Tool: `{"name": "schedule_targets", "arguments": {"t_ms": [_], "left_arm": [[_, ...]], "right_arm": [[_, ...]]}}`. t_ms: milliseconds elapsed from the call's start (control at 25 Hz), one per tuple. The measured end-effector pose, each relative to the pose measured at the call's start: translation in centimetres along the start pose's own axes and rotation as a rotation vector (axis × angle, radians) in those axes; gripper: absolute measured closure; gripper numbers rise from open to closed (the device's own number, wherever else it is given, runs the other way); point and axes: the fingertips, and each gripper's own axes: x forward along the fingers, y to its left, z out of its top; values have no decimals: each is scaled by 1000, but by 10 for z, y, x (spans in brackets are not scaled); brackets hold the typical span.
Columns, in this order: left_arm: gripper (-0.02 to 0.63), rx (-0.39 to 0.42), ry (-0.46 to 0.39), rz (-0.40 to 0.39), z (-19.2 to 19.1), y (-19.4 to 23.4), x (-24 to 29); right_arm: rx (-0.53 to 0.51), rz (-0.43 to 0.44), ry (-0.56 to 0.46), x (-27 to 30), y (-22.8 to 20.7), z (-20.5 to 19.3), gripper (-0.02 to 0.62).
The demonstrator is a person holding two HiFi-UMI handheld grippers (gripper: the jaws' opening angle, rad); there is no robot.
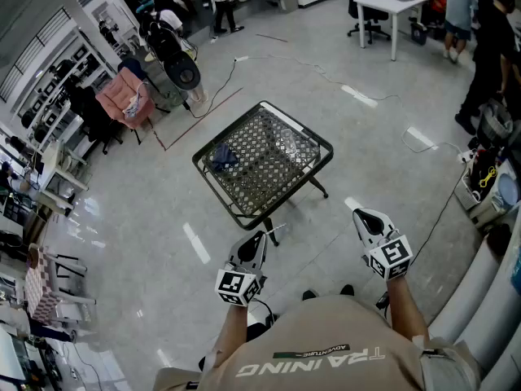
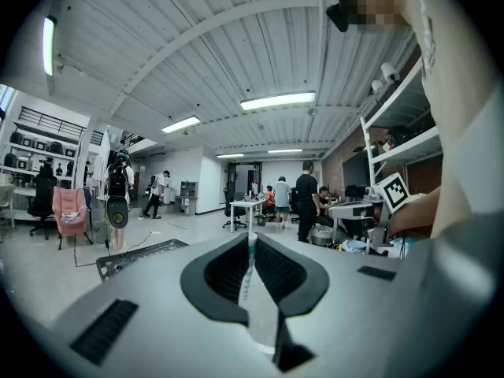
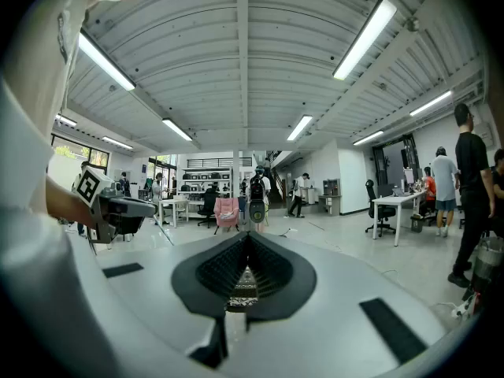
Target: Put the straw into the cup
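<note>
In the left gripper view, the left gripper (image 2: 250, 236) had its jaws nearly together, pinched on a thin white straw with green stripes (image 2: 248, 272). The straw ran up between the pads to the tips. I judged it very light, easily bent or crushed and probably slick, so it called for a gentle pinch. A hold partway along it would leave a long free end to lead into the cup.

In the right gripper view, the right gripper (image 3: 248, 233) had its jaws met at the tips with nothing between them. Only a wire mesh table (image 3: 242, 287) showed through the gap lower down.

In the head view, both grippers were held level in front of the person, well apart, short of the mesh table. A dark bluish thing (image 1: 223, 156) lay on the mesh, and I could not tell what it was. No cup could be made out in any view
</note>
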Motion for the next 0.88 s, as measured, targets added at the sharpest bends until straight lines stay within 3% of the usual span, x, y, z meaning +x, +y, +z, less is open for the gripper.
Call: {"name": "schedule_targets", "arguments": {"t_ms": [880], "left_arm": [[571, -45, 25, -38, -23, 52, -9]], "right_arm": [[-33, 23, 43, 36, 42, -5, 578]]}}
